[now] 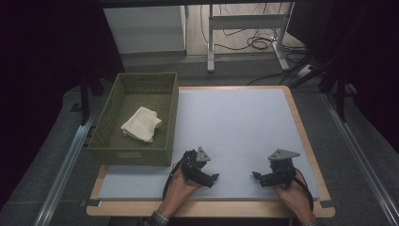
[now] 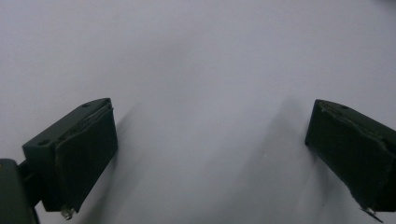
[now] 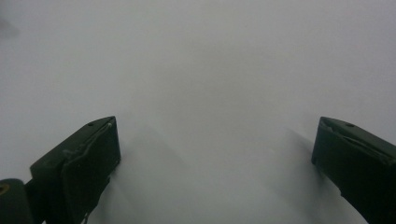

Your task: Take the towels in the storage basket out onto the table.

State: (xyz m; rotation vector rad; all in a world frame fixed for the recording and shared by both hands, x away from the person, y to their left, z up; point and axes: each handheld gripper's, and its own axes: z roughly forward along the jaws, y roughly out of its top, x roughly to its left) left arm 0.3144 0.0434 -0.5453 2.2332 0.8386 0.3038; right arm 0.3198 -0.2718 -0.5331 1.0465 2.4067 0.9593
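Your left gripper (image 1: 212, 178) and right gripper (image 1: 256, 175) rest low over pale grey table mat (image 1: 235, 122), jaws spread wide, nothing between. Folded cream cloth (image 1: 141, 123) lies inside olive woven rectangular basket (image 1: 136, 153), well apart from both. Risk: reaching over near wall, you snag rim and drag basket; shallow pinch lifts only top fold.

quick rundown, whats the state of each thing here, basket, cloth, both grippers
basket: upright at the table's left edge, open on top, one thing inside
cloth: folded, lying flat on the basket floor, touched by nothing
left gripper: open, nothing between its fingers, low over the white mat
right gripper: open, nothing between its fingers, low over the mat
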